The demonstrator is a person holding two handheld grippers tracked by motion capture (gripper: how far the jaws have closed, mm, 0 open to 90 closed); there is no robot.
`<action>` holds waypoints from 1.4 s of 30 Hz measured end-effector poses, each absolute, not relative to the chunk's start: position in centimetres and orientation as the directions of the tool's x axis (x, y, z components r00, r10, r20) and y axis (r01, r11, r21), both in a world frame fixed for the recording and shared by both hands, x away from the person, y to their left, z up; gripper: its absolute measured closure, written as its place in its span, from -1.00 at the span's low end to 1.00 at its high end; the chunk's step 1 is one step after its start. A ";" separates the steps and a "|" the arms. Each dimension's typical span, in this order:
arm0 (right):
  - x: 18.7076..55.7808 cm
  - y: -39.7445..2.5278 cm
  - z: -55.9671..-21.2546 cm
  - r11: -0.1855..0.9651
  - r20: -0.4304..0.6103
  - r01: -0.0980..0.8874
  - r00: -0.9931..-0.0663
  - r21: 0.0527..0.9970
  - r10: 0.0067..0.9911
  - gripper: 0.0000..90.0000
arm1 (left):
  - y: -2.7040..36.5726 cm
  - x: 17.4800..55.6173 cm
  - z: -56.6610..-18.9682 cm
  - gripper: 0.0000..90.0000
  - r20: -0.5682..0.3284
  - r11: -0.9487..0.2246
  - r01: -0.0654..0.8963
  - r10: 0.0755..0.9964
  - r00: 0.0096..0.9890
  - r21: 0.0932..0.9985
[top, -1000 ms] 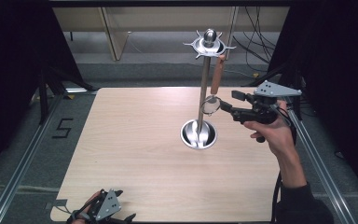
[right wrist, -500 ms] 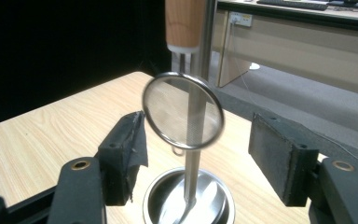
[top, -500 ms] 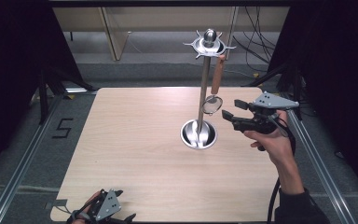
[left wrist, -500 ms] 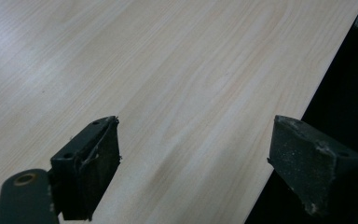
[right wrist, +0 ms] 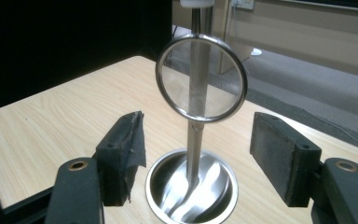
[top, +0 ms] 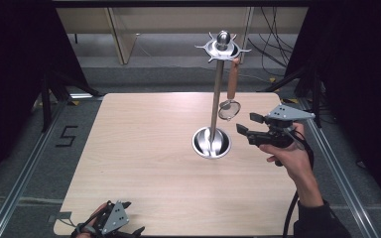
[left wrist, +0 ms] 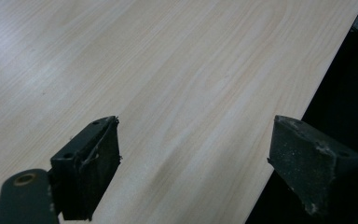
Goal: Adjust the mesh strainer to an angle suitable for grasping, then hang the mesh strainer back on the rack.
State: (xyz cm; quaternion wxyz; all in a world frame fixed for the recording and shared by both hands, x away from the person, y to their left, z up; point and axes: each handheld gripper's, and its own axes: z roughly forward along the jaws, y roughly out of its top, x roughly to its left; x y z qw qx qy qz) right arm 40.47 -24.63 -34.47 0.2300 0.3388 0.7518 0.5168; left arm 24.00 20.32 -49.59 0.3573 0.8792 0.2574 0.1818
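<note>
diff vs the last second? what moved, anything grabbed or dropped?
The right hand-held gripper drew back from the small round mesh strainer, toward the person and slightly down, jaws open and empty. Nothing was grabbed or released. The strainer hangs as before from the tall steel stand; the left hand-held gripper stayed open at the near edge of the light wooden table.

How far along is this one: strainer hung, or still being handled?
Done: the strainer hangs from the stand's top ring. In hand: nothing; the right gripper is open beside it, the left gripper open at the table's near edge. Nothing visibly remains.
</note>
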 end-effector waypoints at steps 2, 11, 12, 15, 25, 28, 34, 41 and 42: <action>40.3 -24.7 -34.7 0.234 0.012 0.284 -0.659 0.930 0.752 -0.21 | 20.3 24.1 -49.5 -0.65 0.145 -0.618 0.314 0.578 0.803 0.720; 39.8 -25.1 -35.9 0.268 0.008 0.302 -0.678 0.915 0.735 -0.23 | 20.3 24.4 -49.6 -0.65 0.147 -0.623 0.319 0.580 0.802 0.714; 39.7 -24.9 -36.2 0.256 0.031 0.320 -0.676 0.912 0.736 -0.24 | 20.3 24.4 -49.6 -0.65 0.142 -0.621 0.323 0.580 0.802 0.714; 39.8 -24.8 -36.5 0.277 0.011 0.314 -0.680 0.908 0.733 -0.24 | 20.4 24.4 -49.4 -0.65 0.152 -0.624 0.326 0.588 0.794 0.710; 39.7 -24.4 -37.9 0.303 0.028 0.363 -0.680 0.881 0.733 -0.25 | 20.4 24.3 -49.4 -0.65 0.146 -0.612 0.314 0.583 0.799 0.726; 39.6 -24.2 -38.4 0.312 0.029 0.370 -0.684 0.875 0.729 -0.25 | 20.3 24.3 -49.4 -0.65 0.156 -0.623 0.320 0.587 0.795 0.714; 39.5 -24.0 -39.1 0.332 0.031 0.393 -0.684 0.858 0.729 -0.26 | 20.1 24.2 -49.4 -0.65 0.148 -0.621 0.312 0.576 0.804 0.719; 39.0 -23.4 -39.4 0.340 0.032 0.398 -0.689 0.852 0.724 -0.27 | 20.3 24.0 -49.4 -0.65 0.161 -0.627 0.308 0.577 0.800 0.715; 39.0 -23.4 -39.5 0.338 0.037 0.401 -0.689 0.852 0.723 -0.27 | 20.3 24.0 -49.4 -0.65 0.158 -0.621 0.304 0.576 0.802 0.722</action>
